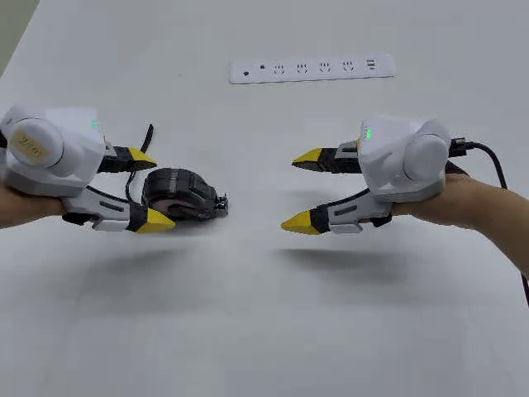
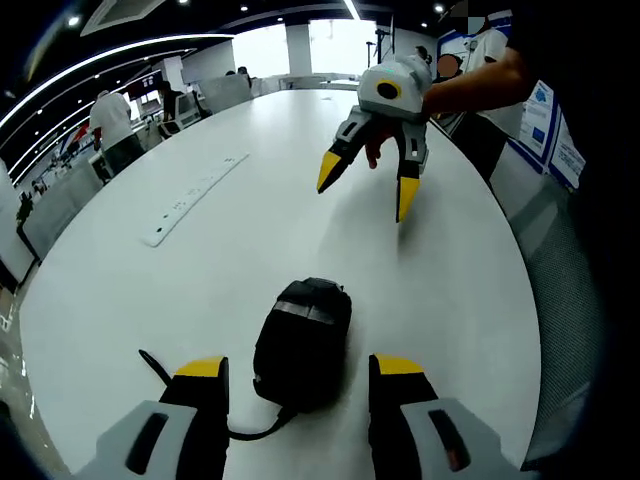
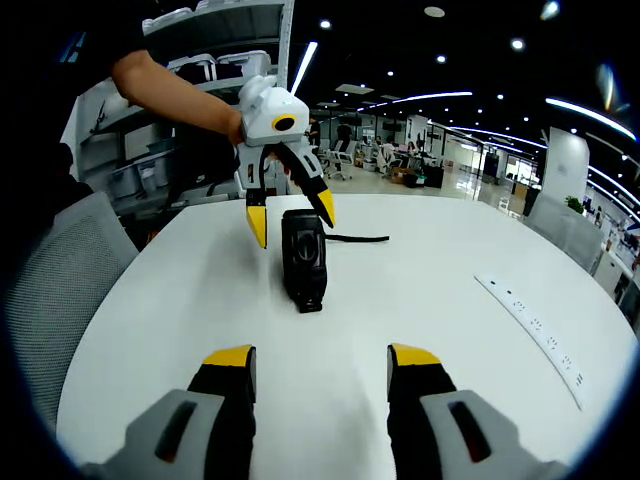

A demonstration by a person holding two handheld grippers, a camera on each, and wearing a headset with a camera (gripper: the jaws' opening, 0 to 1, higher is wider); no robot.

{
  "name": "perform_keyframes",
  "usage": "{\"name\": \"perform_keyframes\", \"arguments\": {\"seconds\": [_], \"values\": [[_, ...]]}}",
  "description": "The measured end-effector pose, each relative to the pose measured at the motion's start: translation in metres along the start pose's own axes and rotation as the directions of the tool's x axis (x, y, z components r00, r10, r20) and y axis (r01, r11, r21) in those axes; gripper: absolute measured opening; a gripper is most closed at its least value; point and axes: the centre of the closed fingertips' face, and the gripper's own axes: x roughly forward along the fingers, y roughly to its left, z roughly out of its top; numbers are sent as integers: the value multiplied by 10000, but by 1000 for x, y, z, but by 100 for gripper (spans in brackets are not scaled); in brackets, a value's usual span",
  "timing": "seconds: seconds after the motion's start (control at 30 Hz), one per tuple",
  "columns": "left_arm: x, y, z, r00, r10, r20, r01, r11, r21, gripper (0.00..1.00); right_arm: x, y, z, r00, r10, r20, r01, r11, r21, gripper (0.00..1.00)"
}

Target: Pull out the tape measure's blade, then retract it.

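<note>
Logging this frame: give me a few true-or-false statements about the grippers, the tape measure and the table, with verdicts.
1. The tape measure lies between the left gripper's open jaws. True.
2. The right gripper is shut on the blade. False: it is open and empty, apart from the tape measure.
3. The blade is stretched far across the table. False: no length of blade shows outside the case.
4. A power strip lies on the table beyond both grippers. True.

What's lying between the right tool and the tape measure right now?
Nothing: bare white table separates the right tool from the tape measure, plain in the head view and right gripper view.
</note>
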Motion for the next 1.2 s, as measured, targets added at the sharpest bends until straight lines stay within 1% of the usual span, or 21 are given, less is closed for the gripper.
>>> {"name": "perform_keyframes", "arguments": {"seconds": [0.13,0.2,0.3,0.4,0.5,0.7,0.73,0.77,0.87,0.9,1.0,1.13,1.2], "values": [[3,-1,0,9995,-219,-212,226,9993,313,47,12,2,0,9999,172,24,-171,9998,-53,50],[6,0,-1,9989,-352,-295,366,9981,489,44,18,2,1,9997,258,20,-258,9996,-71,48],[8,1,-5,9974,-480,-543,515,9965,653,40,29,2,2,9992,389,-18,-389,9991,-160,46],[9,0,-7,9954,-623,-732,681,9946,790,33,36,2,4,9988,492,-16,-492,9986,-176,44],[9,-3,-8,9932,-841,-804,913,9916,911,31,44,2,5,9984,571,-38,-572,9981,-213,43],[9,-2,-9,9917,-959,-855,1030,9912,832,30,60,5,8,9969,787,-16,-787,9966,-225,38],[9,-1,-9,9917,-897,-916,989,9900,1010,29,64,5,8,9965,837,-33,-838,9962,-230,37],[10,-1,-9,9916,-900,-925,986,9908,928,29,66,6,8,9962,867,-41,-867,9960,-233,36],[10,-1,-10,9903,-926,-1032,1026,9900,967,29,73,5,9,9959,907,-30,-907,9957,-212,33],[10,-2,-10,9902,-930,-1042,1031,9901,955,29,76,4,9,9964,847,-97,-850,9960,-272,32],[10,-2,-10,9904,-930,-1021,1025,9905,914,28,81,3,10,9961,874,-149,-878,9957,-300,26],[10,-2,-10,9906,-969,-969,1053,9907,856,28,88,5,13,9951,969,-187,-975,9947,-326,23],[10,-2,-10,9906,-963,-968,1048,9907,867,28,92,8,10,9938,1052,-353,-1068,9932,-467,21]]}}
